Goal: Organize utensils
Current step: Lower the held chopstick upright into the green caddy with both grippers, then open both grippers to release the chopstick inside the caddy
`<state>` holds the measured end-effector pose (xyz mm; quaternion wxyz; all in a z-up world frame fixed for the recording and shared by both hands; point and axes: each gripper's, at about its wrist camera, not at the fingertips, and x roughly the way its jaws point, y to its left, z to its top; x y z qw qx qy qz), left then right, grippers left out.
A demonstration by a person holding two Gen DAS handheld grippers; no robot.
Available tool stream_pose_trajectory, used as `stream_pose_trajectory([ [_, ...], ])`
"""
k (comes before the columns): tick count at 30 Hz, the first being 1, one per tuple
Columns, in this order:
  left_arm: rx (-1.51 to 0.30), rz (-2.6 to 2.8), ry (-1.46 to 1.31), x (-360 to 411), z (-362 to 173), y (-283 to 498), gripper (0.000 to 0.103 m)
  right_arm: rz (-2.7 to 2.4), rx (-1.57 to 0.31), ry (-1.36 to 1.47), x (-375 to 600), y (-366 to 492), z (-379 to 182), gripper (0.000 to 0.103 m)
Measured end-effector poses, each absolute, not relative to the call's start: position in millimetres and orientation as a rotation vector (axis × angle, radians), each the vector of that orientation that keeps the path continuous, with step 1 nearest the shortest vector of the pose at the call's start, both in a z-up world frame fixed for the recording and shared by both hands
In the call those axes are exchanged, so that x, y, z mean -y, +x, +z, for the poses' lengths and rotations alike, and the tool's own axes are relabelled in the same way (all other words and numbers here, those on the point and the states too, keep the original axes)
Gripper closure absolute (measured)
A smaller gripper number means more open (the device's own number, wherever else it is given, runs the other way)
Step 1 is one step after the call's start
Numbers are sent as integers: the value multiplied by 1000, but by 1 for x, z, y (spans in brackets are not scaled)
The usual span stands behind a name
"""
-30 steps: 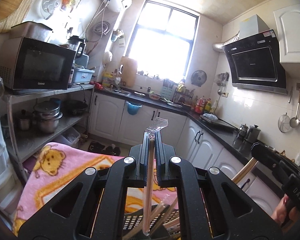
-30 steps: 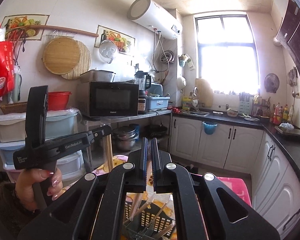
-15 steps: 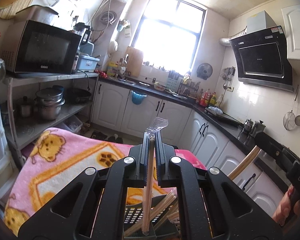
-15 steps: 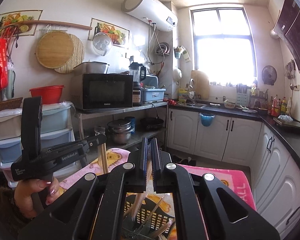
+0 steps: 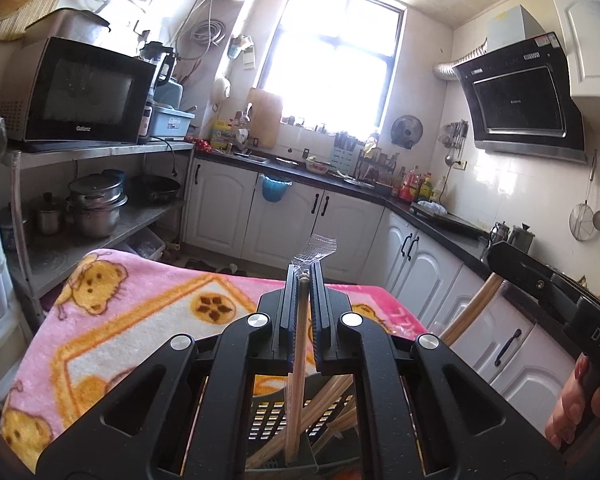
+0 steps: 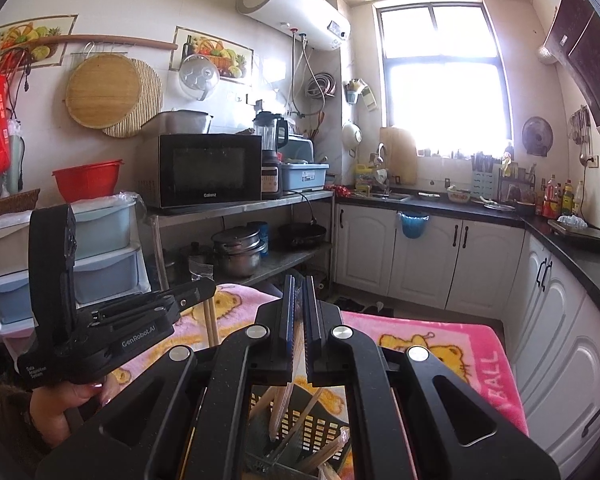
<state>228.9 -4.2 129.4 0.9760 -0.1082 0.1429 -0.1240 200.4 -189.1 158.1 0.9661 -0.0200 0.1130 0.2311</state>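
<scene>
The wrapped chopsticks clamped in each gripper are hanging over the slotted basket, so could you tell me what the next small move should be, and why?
Probably lower a little further, then open. The left gripper and right gripper are each shut on wrapped chopsticks, whose lower ends already sit among other chopsticks in the dark slotted basket on the pink blanket. Releasing now might let them tip outside.

You stand in a home kitchen: microwave (image 6: 204, 170) at left, sink counter (image 6: 428, 200) under the window (image 6: 444, 80), range hood (image 5: 520, 96) upper right.
</scene>
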Motion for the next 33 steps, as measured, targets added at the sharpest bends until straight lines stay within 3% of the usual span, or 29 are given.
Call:
stream_pose_trajectory([
  [20,-375,-244,-191,7,89,234,99,442,-321,-13,185,219,115,98],
  [22,-395,-241,-196,6,86,234,91,443,-339,-15,185,218,112,96],
  [25,-427,-237,-206,2,80,233,82,435,-352,-12,186,216,108,81],
  [33,-485,-237,-226,-7,73,223,54,431,-384,-9,193,201,100,72],
])
